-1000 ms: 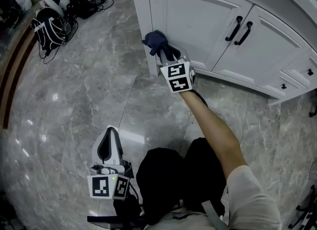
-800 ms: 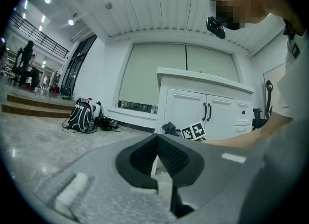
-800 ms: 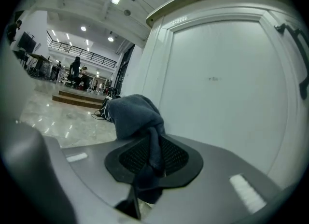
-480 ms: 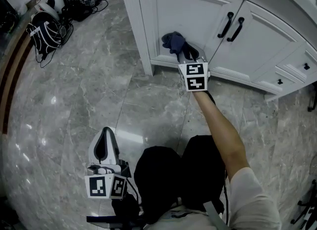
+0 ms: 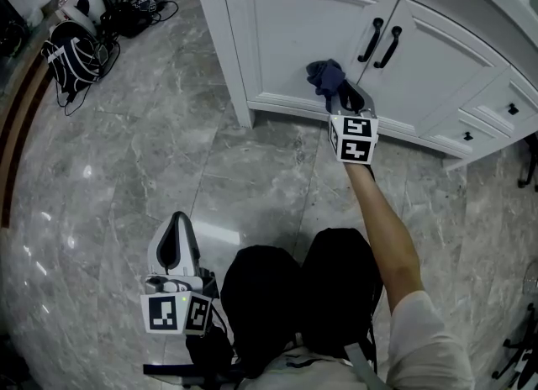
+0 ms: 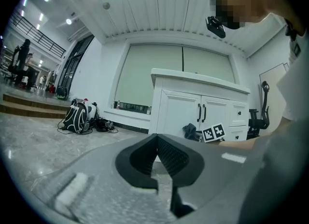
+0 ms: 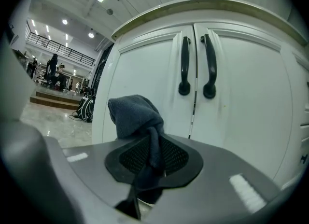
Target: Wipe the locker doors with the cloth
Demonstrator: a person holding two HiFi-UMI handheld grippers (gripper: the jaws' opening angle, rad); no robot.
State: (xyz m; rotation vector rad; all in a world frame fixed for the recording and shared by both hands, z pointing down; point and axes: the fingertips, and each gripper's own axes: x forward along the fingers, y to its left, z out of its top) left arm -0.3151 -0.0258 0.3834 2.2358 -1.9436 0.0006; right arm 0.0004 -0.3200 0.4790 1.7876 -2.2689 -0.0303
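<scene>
Cloth (image 7: 133,114) clamped in right gripper (image 7: 153,156), bunched ahead of jaws, low on left door (image 5: 294,35); contact not confirmable. Handles (image 5: 380,40) up-right of cloth. Right door (image 5: 433,65) just rightward; level sweep judged that way. Left gripper (image 5: 178,227) closed, empty, well back.

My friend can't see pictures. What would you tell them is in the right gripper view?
The right tongs pinch a bunched-up dark blue cloth close in front of white locker doors. Two black handles stand side by side where the doors meet. Off to the left is a shiny grey floor.
</scene>
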